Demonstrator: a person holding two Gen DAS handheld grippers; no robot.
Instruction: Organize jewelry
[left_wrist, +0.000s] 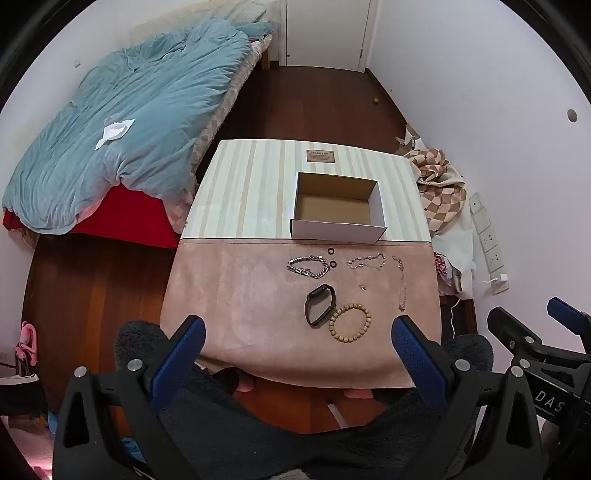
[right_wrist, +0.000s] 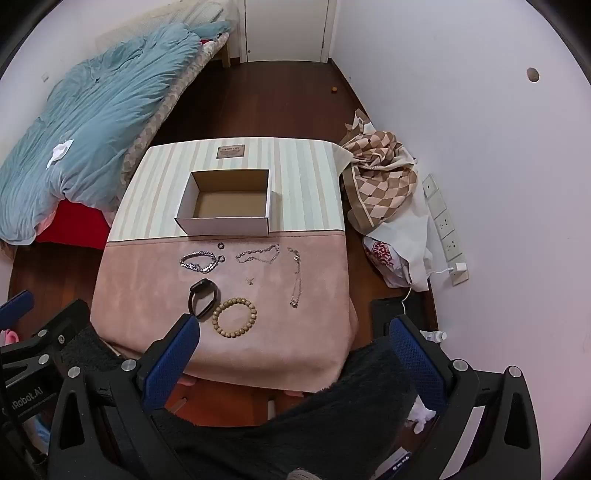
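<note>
Nearest the cameras, the left hand-held gripper (left_wrist: 297, 341) and right hand-held gripper (right_wrist: 293, 341) hang spread wide, holding nothing, above the table (left_wrist: 236, 302). Beyond lie a beaded bracelet (left_wrist: 350, 322), black band (left_wrist: 320, 305), chain bracelet (left_wrist: 307, 266) and thin chains (left_wrist: 366, 260); farther stands the open box (left_wrist: 338, 206).

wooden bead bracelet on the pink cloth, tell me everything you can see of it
The wooden bead bracelet is a closed ring of round, tan beads that look like wood, strung close together. It lies flat on the pink cloth, in the part of the table nearest the grippers, and is the nearest of the jewelry pieces. The black band sits just to its left, very close or perhaps touching. Nothing rests on it, and neither gripper touches it. The white box stands farther back, empty.
</note>
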